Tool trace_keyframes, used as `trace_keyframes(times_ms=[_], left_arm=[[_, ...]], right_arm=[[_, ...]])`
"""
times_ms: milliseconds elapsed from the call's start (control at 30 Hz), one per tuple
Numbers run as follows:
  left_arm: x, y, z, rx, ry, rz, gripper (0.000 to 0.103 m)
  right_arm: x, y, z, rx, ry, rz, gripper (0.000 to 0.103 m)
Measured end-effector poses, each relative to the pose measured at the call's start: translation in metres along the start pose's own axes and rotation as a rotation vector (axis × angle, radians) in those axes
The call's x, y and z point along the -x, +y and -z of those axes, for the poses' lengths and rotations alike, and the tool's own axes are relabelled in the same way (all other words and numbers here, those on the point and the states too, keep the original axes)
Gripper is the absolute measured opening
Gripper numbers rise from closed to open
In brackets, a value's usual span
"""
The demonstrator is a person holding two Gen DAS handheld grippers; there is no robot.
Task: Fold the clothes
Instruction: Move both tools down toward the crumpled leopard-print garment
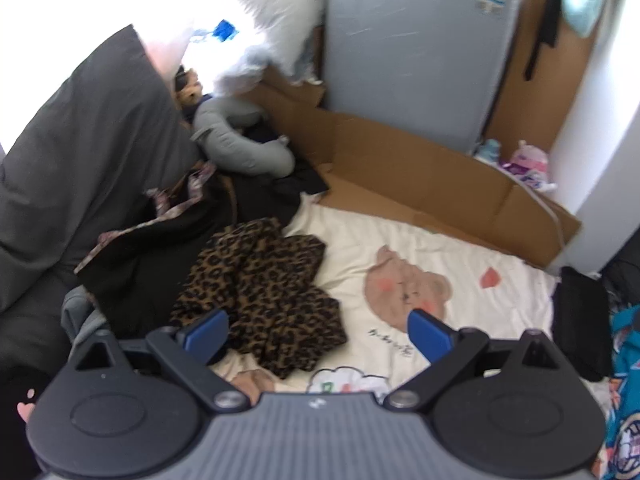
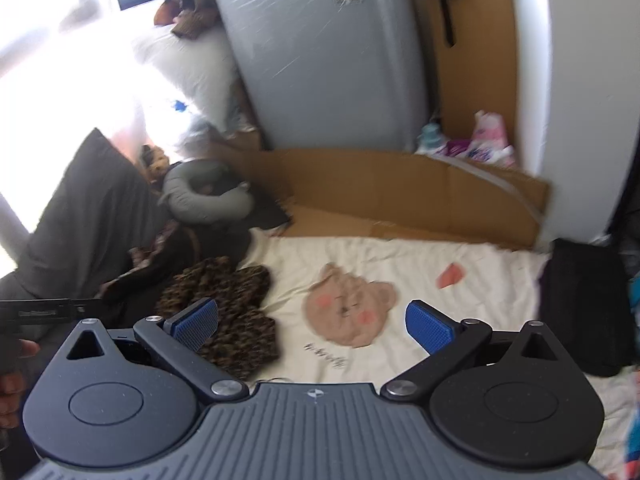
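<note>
A crumpled leopard-print garment (image 1: 264, 296) lies on the cream bedsheet (image 1: 460, 312) printed with a bear. My left gripper (image 1: 318, 334) hangs open just above its near edge, nothing between the blue pads. A black garment with floral trim (image 1: 152, 248) lies left of it. In the right wrist view the leopard-print garment (image 2: 228, 312) sits under the left finger of my right gripper (image 2: 312, 326), which is open and holds nothing. The cream bedsheet (image 2: 460, 280) lies beyond.
A dark grey pillow (image 1: 80, 152) and a grey neck pillow (image 1: 236, 136) lie at the left. Flattened cardboard (image 1: 420, 176) and an upright grey mattress (image 1: 408, 48) stand behind the bed. A black bag (image 1: 580, 320) and a teal garment (image 1: 624, 392) lie at the right.
</note>
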State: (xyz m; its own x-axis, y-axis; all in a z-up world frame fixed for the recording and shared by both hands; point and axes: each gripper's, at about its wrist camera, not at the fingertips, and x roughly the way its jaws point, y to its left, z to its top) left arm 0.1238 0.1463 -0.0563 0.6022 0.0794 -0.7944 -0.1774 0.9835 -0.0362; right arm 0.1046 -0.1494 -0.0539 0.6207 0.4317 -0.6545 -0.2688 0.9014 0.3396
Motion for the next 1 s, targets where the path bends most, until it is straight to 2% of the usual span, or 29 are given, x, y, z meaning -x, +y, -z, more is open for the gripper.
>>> trace_keyframes(times_ms=[100, 200, 267, 333, 367, 500, 667, 733, 1000], left_arm=[[-0.019, 0.015, 0.001, 0.011, 0.015, -0.023, 0.098], [-0.042, 0.029, 0.005, 0.042, 0.027, -0.038, 0.098], [-0.062, 0.036, 0.009, 0.062, 0.033, -0.042, 0.097], [-0.082, 0.039, 0.014, 0.062, 0.037, -0.046, 0.096], [-0.092, 0.040, 0.017, 0.056, 0.038, -0.050, 0.096], [-0.141, 0.045, 0.030, 0.059, 0.055, -0.059, 0.095], [-0.199, 0.053, 0.054, 0.085, 0.090, -0.071, 0.078], [-0.216, 0.055, 0.064, 0.089, 0.095, -0.066, 0.076], [-0.274, 0.059, 0.108, 0.103, 0.123, -0.059, 0.075]], right_arm=[[-0.021, -0.007, 0.005, -0.038, -0.003, -0.051, 0.102], [-0.047, -0.008, 0.012, 0.003, 0.004, -0.024, 0.102], [-0.066, -0.011, 0.018, 0.019, 0.014, -0.013, 0.095], [-0.088, -0.019, 0.027, 0.004, 0.046, -0.034, 0.084], [-0.100, -0.023, 0.031, -0.004, 0.065, -0.045, 0.083], [-0.146, -0.036, 0.054, 0.000, 0.098, -0.057, 0.083], [-0.196, -0.054, 0.079, -0.039, 0.132, -0.075, 0.083], [-0.214, -0.060, 0.091, -0.039, 0.147, -0.087, 0.083], [-0.265, -0.067, 0.137, -0.036, 0.238, -0.151, 0.083]])
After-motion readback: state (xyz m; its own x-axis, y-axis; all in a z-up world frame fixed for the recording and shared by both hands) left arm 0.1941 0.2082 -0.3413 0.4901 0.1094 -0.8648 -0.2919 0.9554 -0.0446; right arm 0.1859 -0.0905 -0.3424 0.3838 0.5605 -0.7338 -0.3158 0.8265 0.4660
